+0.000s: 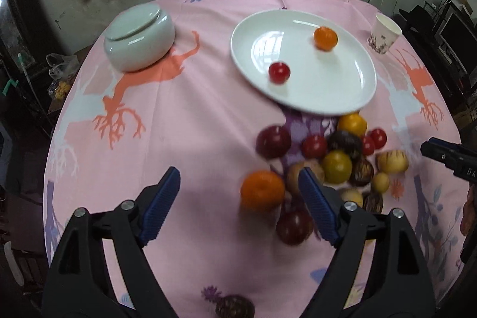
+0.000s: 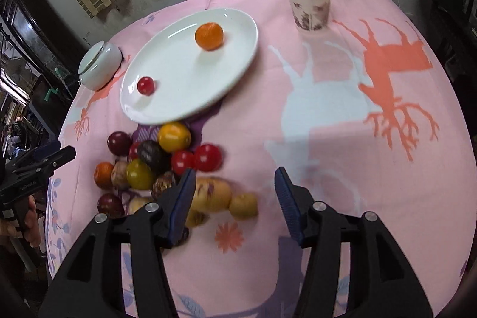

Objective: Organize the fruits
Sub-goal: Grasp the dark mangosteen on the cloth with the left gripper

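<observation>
My left tool hangs spread and empty near the fruit pile, and my right tool is parted with nothing gripped. The pile sits just below the white plate, which carries an orange and a cherry tomato. A nudge could send the round fruit rolling off the surface. There's open cloth left of the plate.

Your left wrist cam looks steeply down from the near table edge, close over the fruit pile. Right wrist cam does likewise, from further right. Both share the white plate, fruit pile, paper cup.
</observation>
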`<state>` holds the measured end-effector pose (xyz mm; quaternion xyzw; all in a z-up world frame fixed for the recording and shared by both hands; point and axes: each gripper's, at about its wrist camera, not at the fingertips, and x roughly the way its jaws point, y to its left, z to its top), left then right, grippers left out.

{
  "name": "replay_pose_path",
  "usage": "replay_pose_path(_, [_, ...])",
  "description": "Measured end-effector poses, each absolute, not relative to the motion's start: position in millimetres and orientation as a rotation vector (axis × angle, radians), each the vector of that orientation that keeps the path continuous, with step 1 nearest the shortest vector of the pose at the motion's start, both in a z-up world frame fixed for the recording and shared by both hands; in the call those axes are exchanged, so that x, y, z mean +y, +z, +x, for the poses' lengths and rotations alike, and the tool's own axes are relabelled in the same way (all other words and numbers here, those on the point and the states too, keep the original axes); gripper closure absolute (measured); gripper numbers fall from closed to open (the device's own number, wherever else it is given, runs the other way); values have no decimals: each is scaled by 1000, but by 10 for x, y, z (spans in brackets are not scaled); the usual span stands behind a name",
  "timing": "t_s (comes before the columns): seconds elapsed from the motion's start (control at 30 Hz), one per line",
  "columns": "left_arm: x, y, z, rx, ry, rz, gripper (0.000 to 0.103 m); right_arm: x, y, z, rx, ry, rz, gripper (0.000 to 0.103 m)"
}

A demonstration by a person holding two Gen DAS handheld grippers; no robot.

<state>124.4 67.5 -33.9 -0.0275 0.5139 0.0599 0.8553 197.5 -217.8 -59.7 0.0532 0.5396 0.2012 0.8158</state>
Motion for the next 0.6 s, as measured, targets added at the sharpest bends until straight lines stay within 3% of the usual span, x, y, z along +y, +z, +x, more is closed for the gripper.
replay_pose_path(0.23, [641,-662,461,1164,175,-122,20,-2262,-670,1403,1226,433,150,47])
replay_pose_path(0.6, [570,-931,98,1213,192,-147,20,-2165,-522,947,1225,482,154,45])
